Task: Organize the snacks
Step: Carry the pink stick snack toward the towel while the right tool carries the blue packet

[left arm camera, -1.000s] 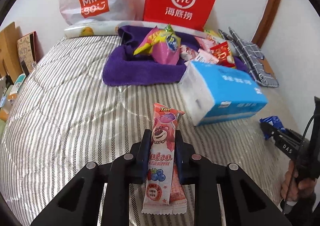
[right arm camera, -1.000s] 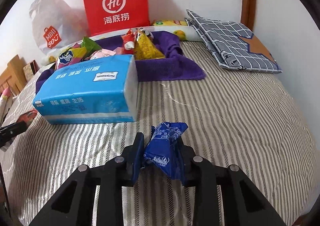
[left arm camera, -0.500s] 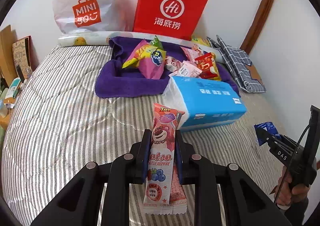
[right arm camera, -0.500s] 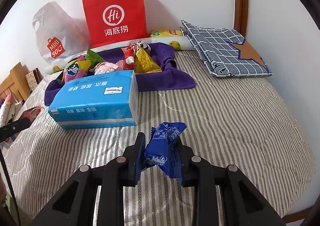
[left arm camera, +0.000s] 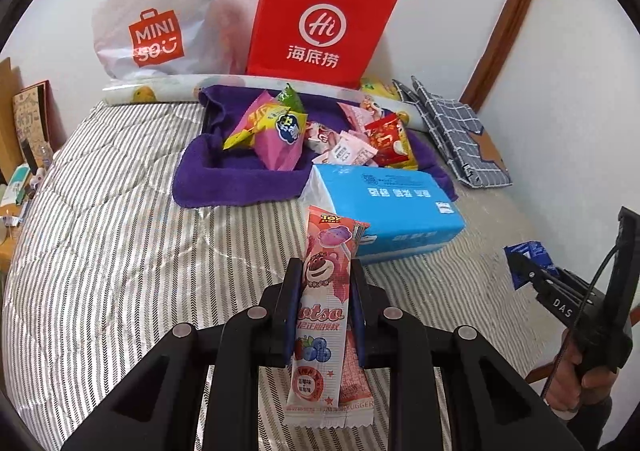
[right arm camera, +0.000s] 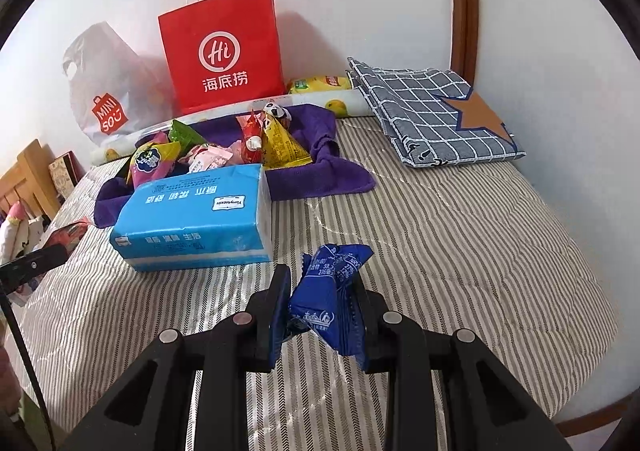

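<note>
Left gripper (left arm camera: 324, 283) clamps a pink Lotso wrapper (left arm camera: 322, 315), right gripper (right arm camera: 322, 287) pinches a crinkly blue packet (right arm camera: 330, 299); I'd carry both over the blue tissue pack (right arm camera: 196, 219) onto the purple towel (left arm camera: 240, 179).

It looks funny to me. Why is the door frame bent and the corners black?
Left wrist view: the fisheye lens bows the door frame and leaves black corners. Right wrist view: same dark ring, the bed bulges; both pictures sharp.

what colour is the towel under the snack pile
Purple towel, clearest in the left wrist view.
</note>
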Demonstrator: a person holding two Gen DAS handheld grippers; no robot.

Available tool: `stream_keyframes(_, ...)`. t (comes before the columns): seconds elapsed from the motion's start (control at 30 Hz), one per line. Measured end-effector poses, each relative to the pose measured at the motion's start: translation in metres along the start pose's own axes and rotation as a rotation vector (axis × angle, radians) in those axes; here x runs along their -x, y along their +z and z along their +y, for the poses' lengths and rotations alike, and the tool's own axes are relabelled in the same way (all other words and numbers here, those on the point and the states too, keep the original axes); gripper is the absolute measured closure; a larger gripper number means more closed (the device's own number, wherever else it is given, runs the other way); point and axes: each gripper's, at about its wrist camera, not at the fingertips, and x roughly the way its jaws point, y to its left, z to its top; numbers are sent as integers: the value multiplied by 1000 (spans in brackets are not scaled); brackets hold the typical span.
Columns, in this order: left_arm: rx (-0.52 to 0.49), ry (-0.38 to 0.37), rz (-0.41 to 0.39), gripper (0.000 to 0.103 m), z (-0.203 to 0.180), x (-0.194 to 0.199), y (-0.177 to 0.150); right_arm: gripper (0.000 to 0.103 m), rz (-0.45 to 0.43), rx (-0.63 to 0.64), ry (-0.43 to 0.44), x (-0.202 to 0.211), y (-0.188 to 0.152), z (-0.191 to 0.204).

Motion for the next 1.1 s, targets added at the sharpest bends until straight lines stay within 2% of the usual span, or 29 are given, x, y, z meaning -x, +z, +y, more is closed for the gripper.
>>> stream_keyframes(0.2,6,-26,1,81,-1,3,2,77,-1,-7,23,1,-1,4)
stream_keyframes(1.1,-16,-52,-6,81,-10,1,13,77,-35,36,53,5,14,18)
